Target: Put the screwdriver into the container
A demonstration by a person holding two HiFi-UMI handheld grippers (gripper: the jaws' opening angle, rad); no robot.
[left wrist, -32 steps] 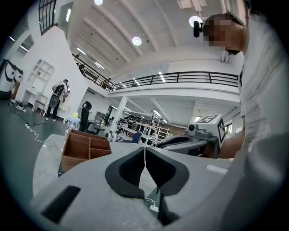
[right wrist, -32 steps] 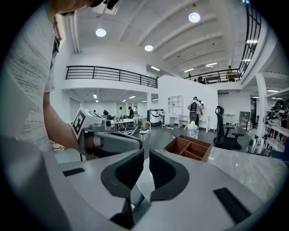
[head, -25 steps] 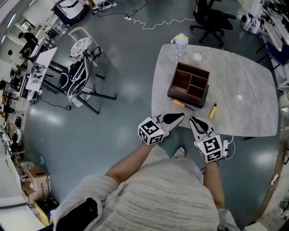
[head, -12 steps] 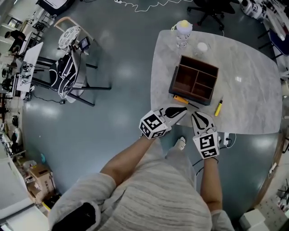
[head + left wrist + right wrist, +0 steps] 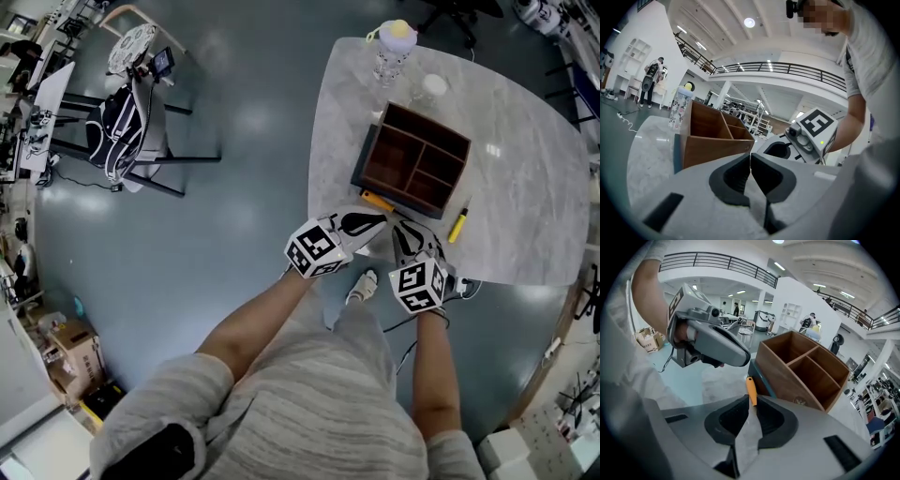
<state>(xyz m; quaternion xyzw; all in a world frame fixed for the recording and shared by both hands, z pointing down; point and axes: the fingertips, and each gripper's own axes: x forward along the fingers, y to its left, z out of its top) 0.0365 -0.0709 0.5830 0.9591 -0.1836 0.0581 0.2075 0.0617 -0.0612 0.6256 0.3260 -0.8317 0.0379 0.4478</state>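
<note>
An orange-handled screwdriver (image 5: 378, 201) lies on the marble table (image 5: 525, 141), against the near left side of a wooden container (image 5: 413, 160) with open compartments. My left gripper (image 5: 375, 221) hovers just short of the screwdriver, its jaws (image 5: 750, 155) shut on nothing. Beside it, my right gripper (image 5: 402, 227) sits over the table's near edge. In the right gripper view the right gripper (image 5: 750, 402) is open by a narrow gap. The screwdriver's handle (image 5: 751, 389) lies just beyond its tips, and the container (image 5: 802, 365) stands behind it.
A yellow pen-like item (image 5: 457, 225) lies right of the container. A clear bottle with a yellow top (image 5: 394, 41) and a small white cup (image 5: 433, 86) stand at the table's far side. Chairs and gear (image 5: 131, 103) stand on the floor to the left.
Both grippers have come forward over the table's near edge, closer to the screwdriver and container. The head view has shifted, and the table sits higher in frame.
</note>
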